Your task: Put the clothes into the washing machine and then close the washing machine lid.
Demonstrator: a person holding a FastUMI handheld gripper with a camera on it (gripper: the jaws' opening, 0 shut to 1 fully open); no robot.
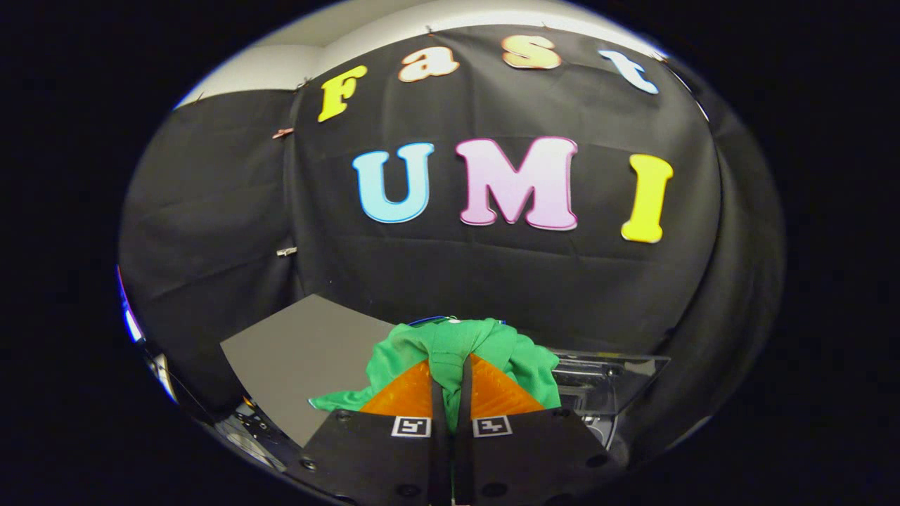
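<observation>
Nearest the camera, the gripper [450,383] has its two fingers drawn close together, pinching a fold of the green garment [457,351] between them; both fingers press on the cloth, with just a narrow strip of green showing in the slit between them. Each finger carries a small square black-and-white marker [411,426] on its near end. From the pinched fold the garment bunches up over and ahead of the fingertips in a rounded heap, and a loose flap of it hangs out to the left of the left finger, over the grey surface. A thin sliver of blue and white peeks above the far top of the heap, too small to identify. Left of the fingers and slightly farther off lies a flat grey panel [302,355], tilted in the view, with the garment's flap overlapping its near right corner. To the right, just beyond the garment, sits a clear, glossy plastic lid [619,383] with dark machine parts visible through it; whether this is the washing machine's lid standing open is hard to tell. Black cloth [492,281] of the booth wall rises behind everything.
</observation>
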